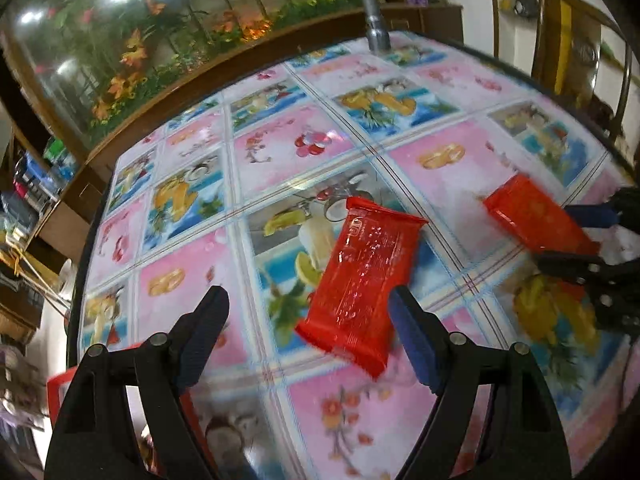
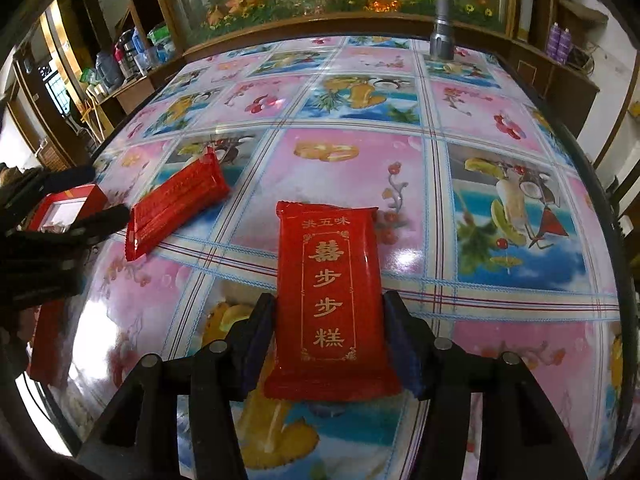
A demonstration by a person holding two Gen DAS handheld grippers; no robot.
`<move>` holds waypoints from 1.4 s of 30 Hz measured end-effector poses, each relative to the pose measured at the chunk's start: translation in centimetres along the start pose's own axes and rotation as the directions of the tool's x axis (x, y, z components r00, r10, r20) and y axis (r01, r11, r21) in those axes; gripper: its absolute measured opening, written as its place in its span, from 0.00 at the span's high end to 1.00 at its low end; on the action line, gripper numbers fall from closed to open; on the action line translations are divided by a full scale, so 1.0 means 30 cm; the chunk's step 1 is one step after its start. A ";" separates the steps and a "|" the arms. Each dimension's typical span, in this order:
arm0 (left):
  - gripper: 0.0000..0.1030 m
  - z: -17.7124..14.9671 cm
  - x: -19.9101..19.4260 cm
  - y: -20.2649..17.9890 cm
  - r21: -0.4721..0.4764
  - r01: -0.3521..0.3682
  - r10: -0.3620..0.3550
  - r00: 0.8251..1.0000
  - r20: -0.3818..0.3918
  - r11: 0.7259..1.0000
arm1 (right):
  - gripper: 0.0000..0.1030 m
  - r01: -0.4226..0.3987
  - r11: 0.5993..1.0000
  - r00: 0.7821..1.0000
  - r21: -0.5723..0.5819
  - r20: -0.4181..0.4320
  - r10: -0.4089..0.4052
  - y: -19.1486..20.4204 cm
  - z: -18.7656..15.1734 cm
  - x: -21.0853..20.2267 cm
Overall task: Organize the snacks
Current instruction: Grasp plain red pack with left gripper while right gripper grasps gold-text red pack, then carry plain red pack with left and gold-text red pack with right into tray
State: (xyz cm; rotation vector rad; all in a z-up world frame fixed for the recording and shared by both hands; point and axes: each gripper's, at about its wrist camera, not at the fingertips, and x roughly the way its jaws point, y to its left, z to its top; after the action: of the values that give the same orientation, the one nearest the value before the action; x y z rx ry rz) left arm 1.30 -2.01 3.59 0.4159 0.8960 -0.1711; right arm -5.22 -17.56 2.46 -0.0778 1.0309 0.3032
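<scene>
The step in hand is pickup of two red snack packets lying on the patterned surface (image 2: 352, 168). The right tongs (image 2: 330, 344) bracket the gold-lettered packet (image 2: 330, 300), pads at or just off its long edges; whether they pinch cannot be told. The left tongs (image 1: 308, 320) stand spread, the second packet (image 1: 362, 280) beside the right finger. The next move calls for closing on each packet, then carrying it toward the red box (image 2: 66, 208) at the surface edge.

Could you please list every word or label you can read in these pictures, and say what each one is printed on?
"共五味": top line of the red snack packet between the right gripper's fingers.
"囍 步步糕": gold column down that packet's framed panel.
Second red packet, by the left gripper: fine print too blurred to read.
Red box: nothing legible.
</scene>
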 end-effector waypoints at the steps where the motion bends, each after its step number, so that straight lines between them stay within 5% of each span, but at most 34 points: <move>1: 0.20 0.007 0.020 -0.007 0.016 0.022 -0.022 1.000 -0.015 1.000 | 0.42 0.000 1.000 1.000 -0.005 -0.002 0.000 0.002 0.003 0.003; 9: 0.20 0.042 0.107 -0.044 0.078 0.088 -0.082 0.993 -0.083 0.993 | 0.39 -0.044 0.999 0.999 -0.011 -0.011 0.044 -0.007 0.018 0.019; 16: 0.21 0.039 0.138 0.011 -0.051 0.197 -0.201 0.976 -0.081 0.979 | 0.37 -0.014 0.999 1.000 -0.045 -0.021 0.013 0.019 0.028 0.030; 18: 0.32 0.033 0.144 0.026 -0.102 0.250 -0.258 0.963 -0.078 0.963 | 0.37 0.021 0.997 0.999 -0.072 -0.023 -0.023 0.040 0.030 0.038; 23: 0.54 0.015 0.112 0.007 -0.113 0.252 -0.259 0.964 -0.054 0.961 | 0.45 0.050 0.995 0.998 -0.091 -0.032 -0.053 0.072 0.040 0.047; 32: 0.56 -0.089 0.024 -0.012 -0.156 0.266 -0.271 0.963 -0.009 0.951 | 0.50 0.053 0.997 0.998 -0.063 -0.034 -0.055 0.104 0.020 0.034; 38: 0.58 -0.165 -0.053 0.011 -0.217 0.308 -0.310 0.950 0.028 0.926 | 0.51 -0.094 0.995 0.995 0.030 -0.035 0.095 0.088 0.006 0.011; 42: 0.58 -0.216 -0.095 0.024 -0.253 0.334 -0.333 0.942 0.050 0.908 | 0.51 -0.275 0.952 0.959 0.135 -0.034 0.281 0.072 -0.006 0.013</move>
State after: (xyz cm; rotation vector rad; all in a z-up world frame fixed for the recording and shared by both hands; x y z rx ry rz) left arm -4.90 1.27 2.46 0.0150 0.9661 -0.3648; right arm -5.81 -15.44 2.21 0.1789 1.1131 0.4921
